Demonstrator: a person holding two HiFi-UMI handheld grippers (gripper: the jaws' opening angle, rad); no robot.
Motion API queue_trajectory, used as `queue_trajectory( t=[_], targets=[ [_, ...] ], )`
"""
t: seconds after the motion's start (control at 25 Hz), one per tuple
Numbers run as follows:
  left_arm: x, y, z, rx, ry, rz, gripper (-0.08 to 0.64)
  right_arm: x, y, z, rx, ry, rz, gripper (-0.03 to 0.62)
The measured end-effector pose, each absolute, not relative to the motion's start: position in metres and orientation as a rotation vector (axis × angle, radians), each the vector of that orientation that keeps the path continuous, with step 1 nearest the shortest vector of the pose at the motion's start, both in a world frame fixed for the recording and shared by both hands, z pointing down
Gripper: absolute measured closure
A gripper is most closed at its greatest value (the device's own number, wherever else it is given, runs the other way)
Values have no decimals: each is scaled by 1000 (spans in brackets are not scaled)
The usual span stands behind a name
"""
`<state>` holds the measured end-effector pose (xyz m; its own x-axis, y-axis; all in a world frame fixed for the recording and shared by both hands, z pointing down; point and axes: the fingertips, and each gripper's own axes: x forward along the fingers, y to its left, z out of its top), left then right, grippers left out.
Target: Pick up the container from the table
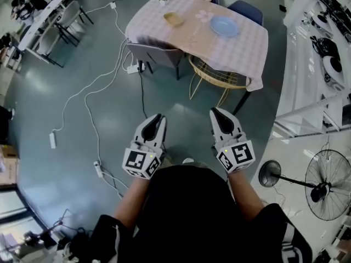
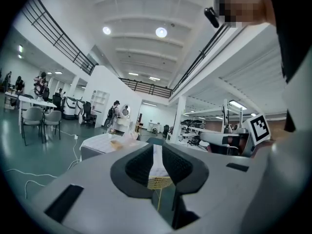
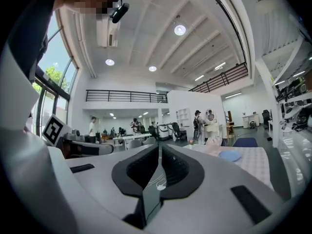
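Note:
The container (image 1: 174, 19), a small tan bowl, sits on the far table (image 1: 236, 48), which has a pale checked cloth. It stands left of a blue plate (image 1: 225, 26). In the left gripper view the container (image 2: 116, 143) shows as a small tan shape on that distant table. My left gripper (image 1: 159, 116) and right gripper (image 1: 215, 112) are held close to the person's body, well short of the table, and point toward it. The left gripper (image 2: 157, 152) has its jaws closed to a thin slit with nothing between them. The right gripper (image 3: 159, 152) is shut and empty.
A grey chair (image 1: 156, 53) and a wicker chair (image 1: 219, 75) are tucked under the table's near side, a blue chair (image 1: 245, 9) behind. White cables (image 1: 98, 92) and a power strip (image 1: 52, 140) lie on the floor at left. A fan (image 1: 323, 185) and white shelving (image 1: 312, 64) stand at right.

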<state>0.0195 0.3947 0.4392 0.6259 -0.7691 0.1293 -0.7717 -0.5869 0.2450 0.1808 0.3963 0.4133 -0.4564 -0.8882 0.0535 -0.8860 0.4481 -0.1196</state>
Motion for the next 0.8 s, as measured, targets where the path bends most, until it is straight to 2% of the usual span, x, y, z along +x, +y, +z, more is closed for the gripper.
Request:
queue_trajectory(
  t=[0.04,0.12,0.2,0.48,0.8],
  targets=[
    [21,396,442,2569,-1253,22,508,185,396,418,-1630,2651,-234,589],
    [23,398,447,2558,-1262,38,444,192,396,431,-1634,2644,-305,507],
    [24,399,451,2543,-1269,46,425,197,394,446,-1647,2658,-355,470],
    [14,371,468,2485,-1265,5,420,195,362,472,-1651,2724,-431,466],
    [-21,258,483,2492,-1246,-9,420,168,259,483,-1702,2755,-449,466]
  ],
)
